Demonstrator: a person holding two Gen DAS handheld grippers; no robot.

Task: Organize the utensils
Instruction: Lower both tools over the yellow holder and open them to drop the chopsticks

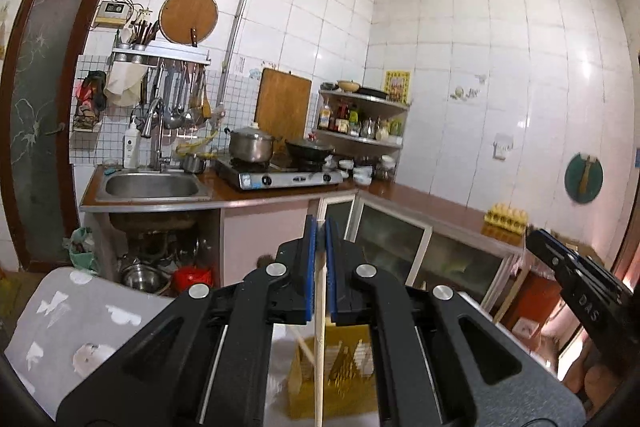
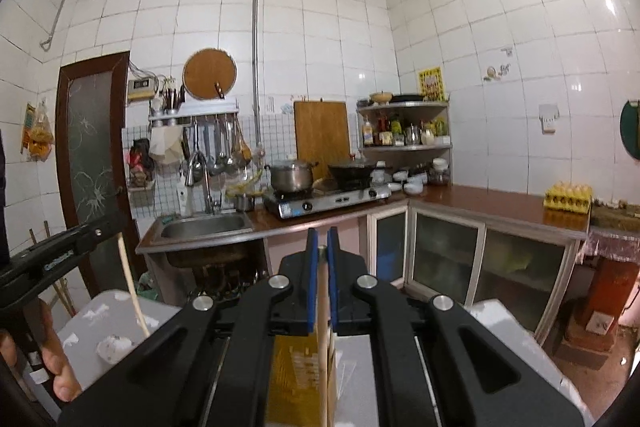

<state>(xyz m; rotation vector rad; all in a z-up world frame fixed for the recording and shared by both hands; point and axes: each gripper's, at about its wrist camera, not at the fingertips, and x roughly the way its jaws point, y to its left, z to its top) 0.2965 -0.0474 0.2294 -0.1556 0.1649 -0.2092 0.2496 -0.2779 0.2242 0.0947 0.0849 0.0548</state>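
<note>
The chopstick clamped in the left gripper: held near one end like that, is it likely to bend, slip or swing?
The chopstick looks like thin, pale wood and hangs straight, so probably stiff and light. The left gripper pinches only its upper end between flat blue pads, so it may pivot or swing. Its smooth, round shaft could slide and would likely roll if dropped.

Open air lies ahead of both raised grippers, right up to the counter (image 2: 480, 201). Directly below them the yellow holder (image 1: 340, 359) stands on the grey table (image 1: 52, 311), blocking any straight drop
</note>
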